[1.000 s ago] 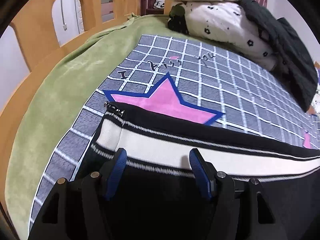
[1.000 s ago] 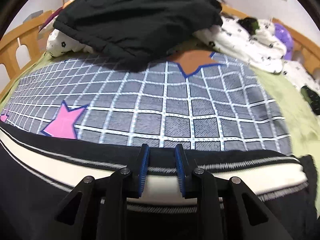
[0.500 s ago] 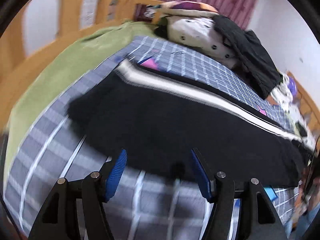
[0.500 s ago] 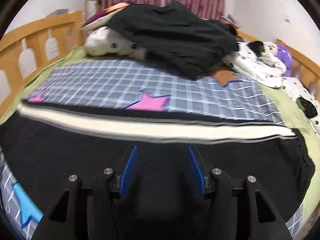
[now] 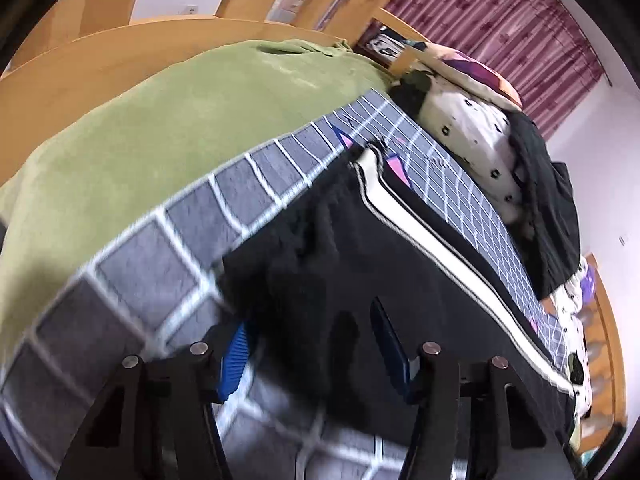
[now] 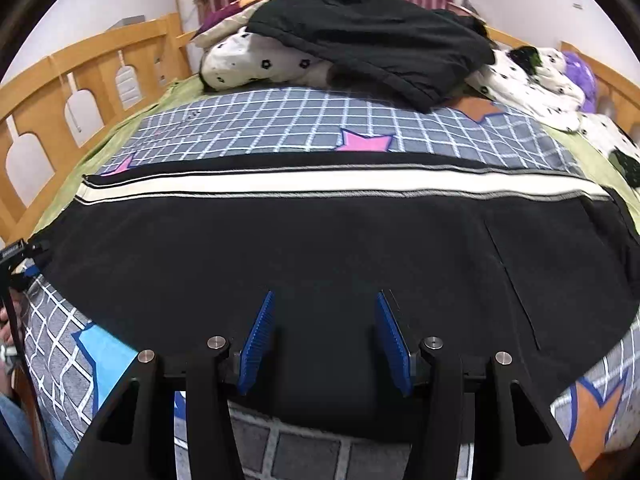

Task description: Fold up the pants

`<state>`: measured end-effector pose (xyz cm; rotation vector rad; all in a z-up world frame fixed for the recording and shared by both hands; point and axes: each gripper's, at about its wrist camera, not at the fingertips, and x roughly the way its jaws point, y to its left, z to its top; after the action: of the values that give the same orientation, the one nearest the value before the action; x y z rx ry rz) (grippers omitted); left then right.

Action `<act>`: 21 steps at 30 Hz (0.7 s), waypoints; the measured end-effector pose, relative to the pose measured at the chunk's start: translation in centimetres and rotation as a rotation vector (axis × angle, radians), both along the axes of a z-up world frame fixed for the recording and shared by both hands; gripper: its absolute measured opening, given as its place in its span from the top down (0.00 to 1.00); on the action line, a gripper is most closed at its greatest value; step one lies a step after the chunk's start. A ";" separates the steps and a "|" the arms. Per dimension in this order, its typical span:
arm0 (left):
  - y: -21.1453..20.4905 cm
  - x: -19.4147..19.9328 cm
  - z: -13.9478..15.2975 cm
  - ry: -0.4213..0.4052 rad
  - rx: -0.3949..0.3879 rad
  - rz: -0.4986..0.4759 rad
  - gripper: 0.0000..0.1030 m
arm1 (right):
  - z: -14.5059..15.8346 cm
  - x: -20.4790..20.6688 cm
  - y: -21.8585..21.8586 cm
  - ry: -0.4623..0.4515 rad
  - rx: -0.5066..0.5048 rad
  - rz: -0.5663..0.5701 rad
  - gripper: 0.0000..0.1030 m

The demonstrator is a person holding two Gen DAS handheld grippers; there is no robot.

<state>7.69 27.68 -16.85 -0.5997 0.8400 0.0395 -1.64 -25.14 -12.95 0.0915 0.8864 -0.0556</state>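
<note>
The black pants (image 6: 320, 240) with a cream side stripe (image 6: 320, 184) lie flat, folded lengthwise, across the grey checked blanket. My right gripper (image 6: 325, 320) is open and empty over their near edge at the middle. My left gripper (image 5: 310, 332) is open and empty at the pants' left end (image 5: 320, 248), its jaws either side of the rumpled black cloth. The left gripper's tip also shows at the far left of the right wrist view (image 6: 24, 256).
A grey checked blanket (image 6: 304, 124) with stars covers a green sheet (image 5: 160, 132). Pillows and a black garment (image 6: 372, 32) are piled at the head. Wooden bed rails (image 6: 60, 92) run along the left and right sides.
Both grippers have let go of the striped edge and drawn back toward me. The right one opened wide. The left one swung to the pants' left end.
</note>
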 end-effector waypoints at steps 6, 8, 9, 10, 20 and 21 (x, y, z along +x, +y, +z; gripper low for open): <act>1.2 1.6 0.0 0.026 0.030 0.037 0.69 | -0.5 -1.1 -0.8 0.002 0.041 -0.069 0.50; 1.0 1.5 0.4 0.037 0.066 0.037 0.73 | -0.8 -1.3 -1.1 -0.001 0.054 -0.086 0.50; 0.3 1.6 1.0 0.045 0.119 0.027 0.75 | -0.8 -1.5 -1.2 -0.004 0.058 -0.092 0.50; -0.2 1.6 1.4 0.046 0.162 0.020 0.76 | -0.8 -1.6 -1.3 -0.009 0.062 -0.095 0.50; -16.6 -0.1 13.0 -0.227 0.658 -0.131 0.79 | 0.5 -4.0 -4.3 -0.064 -0.052 -0.120 0.50; -18.6 -0.4 13.7 -0.251 0.672 -0.162 0.79 | 0.6 -4.6 -5.3 -0.075 -0.058 -0.131 0.50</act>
<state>7.32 9.06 -3.12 0.0966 0.5778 0.0922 -6.20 -30.43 -12.37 0.0967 0.8026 -0.1986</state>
